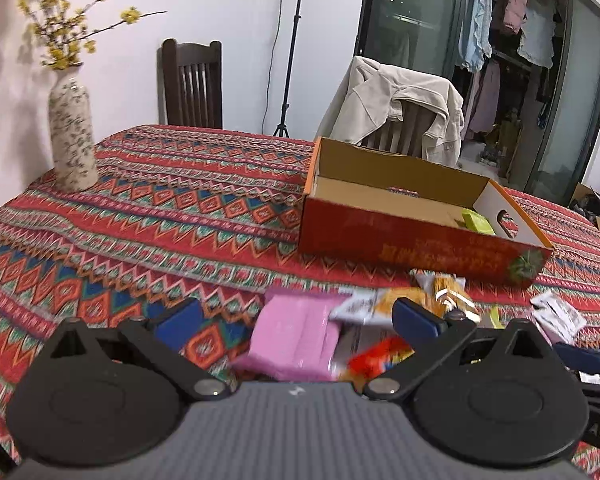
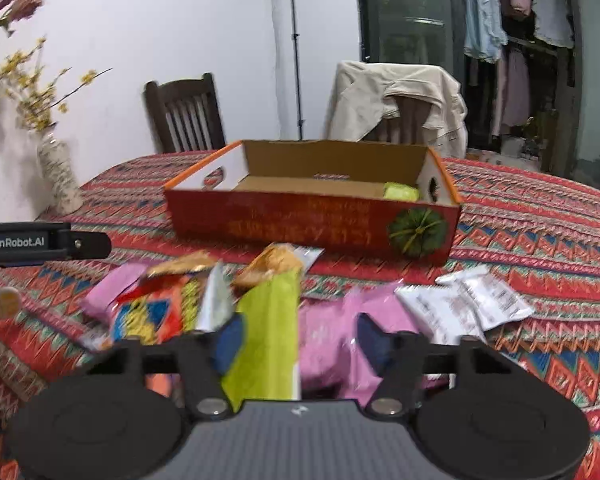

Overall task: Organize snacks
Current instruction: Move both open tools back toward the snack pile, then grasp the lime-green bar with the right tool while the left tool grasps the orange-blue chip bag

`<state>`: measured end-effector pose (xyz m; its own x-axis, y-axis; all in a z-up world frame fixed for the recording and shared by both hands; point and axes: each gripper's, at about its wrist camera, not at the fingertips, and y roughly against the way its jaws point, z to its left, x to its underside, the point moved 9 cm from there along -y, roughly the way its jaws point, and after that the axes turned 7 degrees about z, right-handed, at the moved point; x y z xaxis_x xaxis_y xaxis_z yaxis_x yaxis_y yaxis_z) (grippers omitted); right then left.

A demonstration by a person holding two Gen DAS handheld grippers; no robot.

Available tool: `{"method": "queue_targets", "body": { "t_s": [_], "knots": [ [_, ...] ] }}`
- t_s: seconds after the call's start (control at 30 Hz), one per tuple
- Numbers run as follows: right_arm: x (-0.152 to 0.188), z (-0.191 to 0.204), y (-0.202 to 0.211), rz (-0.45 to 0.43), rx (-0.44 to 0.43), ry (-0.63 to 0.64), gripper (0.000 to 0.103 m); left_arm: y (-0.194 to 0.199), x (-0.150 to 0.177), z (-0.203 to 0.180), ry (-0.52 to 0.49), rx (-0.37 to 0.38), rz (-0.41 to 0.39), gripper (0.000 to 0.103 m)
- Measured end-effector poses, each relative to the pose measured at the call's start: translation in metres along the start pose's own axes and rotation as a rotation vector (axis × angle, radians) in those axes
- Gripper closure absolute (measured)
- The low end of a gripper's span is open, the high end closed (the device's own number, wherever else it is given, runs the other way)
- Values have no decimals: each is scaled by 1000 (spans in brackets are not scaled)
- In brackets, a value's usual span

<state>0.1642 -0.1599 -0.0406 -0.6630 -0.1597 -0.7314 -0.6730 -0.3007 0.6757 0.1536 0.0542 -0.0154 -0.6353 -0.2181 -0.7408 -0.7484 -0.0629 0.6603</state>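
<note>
Just in front of the cardboard box [image 2: 312, 216], the right gripper [image 2: 298, 340] has its fingers [image 2: 230, 344] drawn in narrow around a lime-green packet [image 2: 266, 340]. The packet touches the left pad, while a gap shows at the right pad, so a firm pinch cannot be told. The left gripper [image 1: 296, 320] spreads its fingers [image 1: 178, 318] wide over a pink packet [image 1: 296, 338], gripping nothing. Snacks lie heaped on the tabletop [image 1: 160, 216] before the box, and one green packet [image 2: 400, 191] already sits inside at its right end. The right wrist view alone shows white sachets [image 2: 464, 300] right of the heap. The left wrist view shows the vase [image 1: 72, 136] clearest, well left of the box.
</note>
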Motion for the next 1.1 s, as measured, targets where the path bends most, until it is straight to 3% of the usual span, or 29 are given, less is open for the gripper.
{"method": "queue_targets", "body": {
  "t_s": [0.13, 0.4, 0.6, 0.77, 0.87, 1.1],
  "knots": [
    [9, 10, 3, -2, 26, 37, 54, 11, 12, 4, 2, 1, -4, 0],
    [15, 27, 6, 13, -26, 67, 49, 21, 23, 12, 9, 3, 9, 0],
    [22, 48, 12, -6, -34, 164, 53, 24, 32, 19, 24, 1, 15, 0],
    [29, 49, -4, 50, -6, 187, 52, 22, 38, 18, 27, -6, 31, 0],
    [31, 48, -5, 23, 27, 217, 66, 22, 41, 15, 20, -11, 38, 0],
    [20, 23, 22, -71, -8, 83, 68, 22, 47, -2, 10, -8, 58, 0]
  ]
}}
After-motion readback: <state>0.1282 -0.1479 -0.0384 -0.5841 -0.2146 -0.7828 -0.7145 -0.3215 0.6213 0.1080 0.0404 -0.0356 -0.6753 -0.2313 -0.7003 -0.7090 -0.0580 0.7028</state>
